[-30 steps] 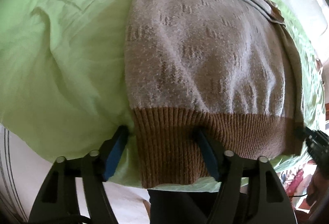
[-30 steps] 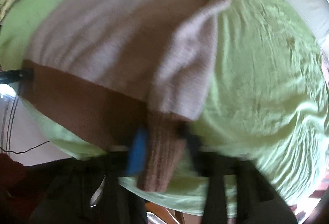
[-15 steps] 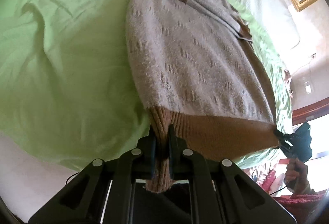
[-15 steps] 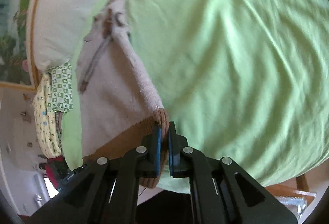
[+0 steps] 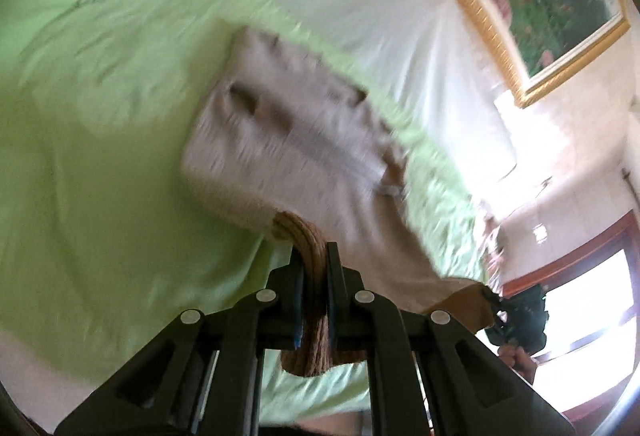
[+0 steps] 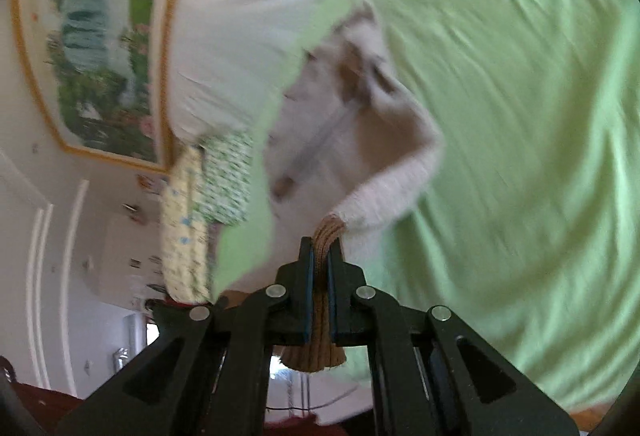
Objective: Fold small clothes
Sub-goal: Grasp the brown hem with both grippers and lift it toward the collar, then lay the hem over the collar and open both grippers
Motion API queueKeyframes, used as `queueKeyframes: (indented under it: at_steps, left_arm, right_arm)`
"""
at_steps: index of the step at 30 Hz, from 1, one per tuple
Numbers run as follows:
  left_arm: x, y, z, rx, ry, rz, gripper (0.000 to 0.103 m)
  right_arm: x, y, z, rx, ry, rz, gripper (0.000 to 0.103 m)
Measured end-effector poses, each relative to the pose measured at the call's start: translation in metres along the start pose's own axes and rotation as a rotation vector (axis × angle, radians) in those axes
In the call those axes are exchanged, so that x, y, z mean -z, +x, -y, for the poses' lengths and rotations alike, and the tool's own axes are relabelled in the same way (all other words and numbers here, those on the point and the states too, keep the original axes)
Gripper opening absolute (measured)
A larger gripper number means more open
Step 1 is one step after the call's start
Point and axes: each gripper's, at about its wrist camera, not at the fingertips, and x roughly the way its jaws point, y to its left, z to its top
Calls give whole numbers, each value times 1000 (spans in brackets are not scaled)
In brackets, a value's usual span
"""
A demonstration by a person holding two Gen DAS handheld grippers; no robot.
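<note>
Since a second ago we have clamped both hem corners and lifted them off the bed. Nearest, our left gripper [image 5: 314, 268] and right gripper [image 6: 320, 260] pinch the brown ribbed hem [image 5: 308, 256] closed, so the sweater [image 5: 288, 132] can swing over. Its far end lies on the green sheet [image 5: 100, 156].

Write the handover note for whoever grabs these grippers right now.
Left gripper: fingers shut on the sweater's brown ribbed hem.
Right gripper: fingers shut on the same hem at the other corner.
Sweater: grey-beige knit, hem end lifted, collar end lying on the green bedsheet.
Done: both hem corners gripped and raised.
Left: probably carry the hem toward the collar, lay it down, release, finish folding.
</note>
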Motion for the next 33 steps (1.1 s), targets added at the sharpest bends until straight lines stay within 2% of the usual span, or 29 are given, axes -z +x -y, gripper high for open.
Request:
queueKeyframes:
  at_steps: [6,11,16,22,26,33]
  left_arm:
    - [-88,35,21,59,24,84,7]
    - [-163,83,15,36,42,101,7]
    - [-223,139,-3,5,24,85,7]
    - [-263,206,-24,-51,36,17,6]
    - [-286,247,-40,-74,37,-17,6]
    - [-300,303,-78,-145,-2,-86,7]
  right_arm:
    - [-68,42,-43,-51,-49,53,7]
    - [-135,88,-60,-33,-65,91,7]
    - [-202,137,-53,-10,-7,136,7]
    - [-254,197,-28,77,39,134,7]
    - [-273,223,-12,125,80,141,7]
    - [-292,260,17,229,117,136,7]
